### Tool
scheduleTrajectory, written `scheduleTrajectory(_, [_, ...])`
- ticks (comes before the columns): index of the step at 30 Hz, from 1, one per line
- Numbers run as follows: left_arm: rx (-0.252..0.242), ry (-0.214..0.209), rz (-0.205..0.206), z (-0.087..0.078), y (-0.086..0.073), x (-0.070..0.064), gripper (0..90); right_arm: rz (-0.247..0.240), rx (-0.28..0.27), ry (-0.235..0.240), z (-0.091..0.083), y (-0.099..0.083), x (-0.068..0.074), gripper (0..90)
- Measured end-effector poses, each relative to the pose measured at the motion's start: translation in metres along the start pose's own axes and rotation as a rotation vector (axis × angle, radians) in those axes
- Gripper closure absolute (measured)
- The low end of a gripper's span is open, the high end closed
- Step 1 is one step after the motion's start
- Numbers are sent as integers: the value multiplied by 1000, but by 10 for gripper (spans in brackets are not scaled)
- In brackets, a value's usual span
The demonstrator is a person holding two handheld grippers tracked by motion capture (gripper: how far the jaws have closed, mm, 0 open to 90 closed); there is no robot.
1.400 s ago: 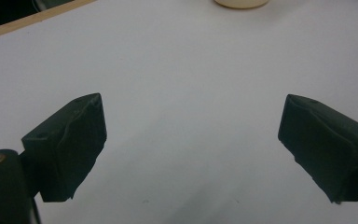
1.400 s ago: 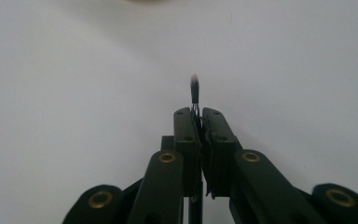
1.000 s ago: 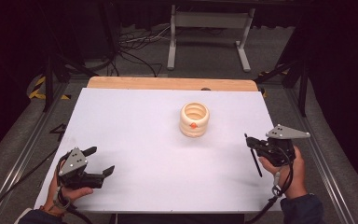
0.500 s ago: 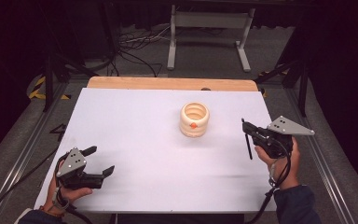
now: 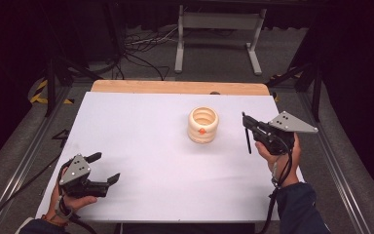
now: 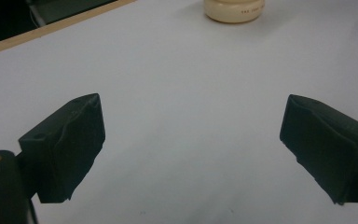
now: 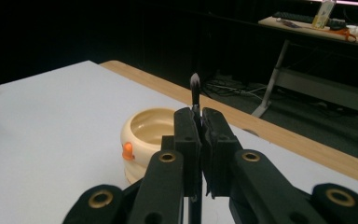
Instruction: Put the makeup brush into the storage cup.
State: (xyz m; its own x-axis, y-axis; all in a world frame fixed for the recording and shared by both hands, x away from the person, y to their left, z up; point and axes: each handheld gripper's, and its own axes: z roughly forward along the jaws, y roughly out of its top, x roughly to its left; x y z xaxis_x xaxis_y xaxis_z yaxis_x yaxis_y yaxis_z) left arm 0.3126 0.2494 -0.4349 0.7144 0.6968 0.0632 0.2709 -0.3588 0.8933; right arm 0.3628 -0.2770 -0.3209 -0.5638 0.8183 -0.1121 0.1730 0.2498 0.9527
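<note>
1. A white counter [image 5: 141, 146] carries the work; a person's two hands come in from its near edge, each holding a gripper.
2. A cream, ribbed pot [image 5: 203, 125] with an open mouth and a small orange nub on its side stands on the counter, just beyond and to the left of the right gripper's fingers, well apart from the left gripper's.
3. The right gripper [image 5: 247, 127] is raised, its fingers pressed together, pinching a thin black brush [image 7: 195, 95]. The brush's long axis runs upright, across the fingers, pale tip uppermost in the right gripper view.
4. The left gripper [image 5: 103, 168] rests low, fingers spread wide on nothing.
5. The right hand is much the nearer, so carrying the brush leftward over the pot's mouth looks like the coming move.
</note>
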Motion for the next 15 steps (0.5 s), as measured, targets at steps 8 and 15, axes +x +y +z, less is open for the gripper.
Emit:
scheduleTrajectory(8, [-17, -4, 16, -2, 0, -2, 68, -25, -55, 7, 9, 17, 2, 858])
scheduleTrajectory(15, [-76, 0, 26, -6, 1, -2, 58, -34, -102, 26, 18, 28, 8, 858])
